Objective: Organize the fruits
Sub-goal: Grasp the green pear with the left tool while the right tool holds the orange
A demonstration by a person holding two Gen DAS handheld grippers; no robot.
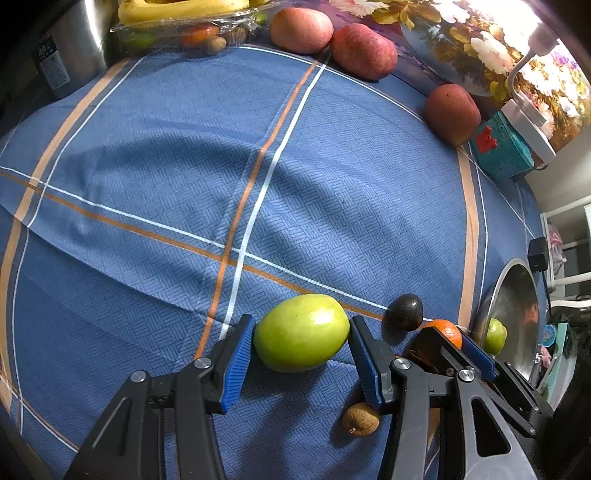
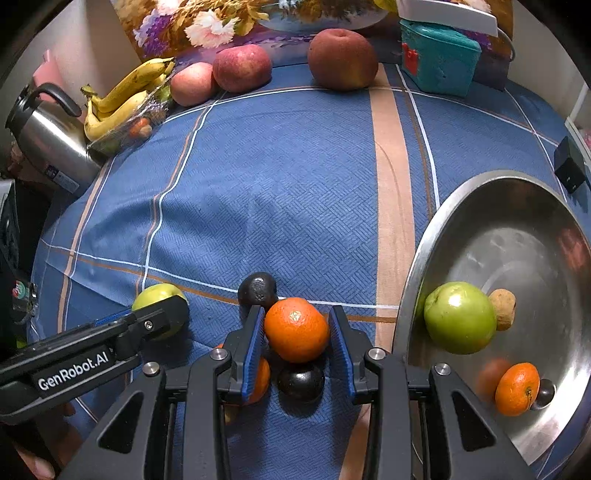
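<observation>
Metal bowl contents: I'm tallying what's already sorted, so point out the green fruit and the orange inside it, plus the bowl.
Green fruit [image 2: 460,317], right wrist view, centre of its skin.
Orange [image 2: 516,388], right wrist view, middle of its peel.
Metal bowl [image 2: 491,177], right wrist view, far rim.

Home dining table, blue checked tablecloth [image 2: 277,184], steel thermos jug [image 2: 48,144], floral backdrop [image 2: 207,22]

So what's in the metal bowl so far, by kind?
Green fruit: 1
Orange: 1
Brown nut: 1
Small dark fruit: 1
Total: 4 in the metal bowl. The orange blur beside the orange is only its reflection.
</observation>
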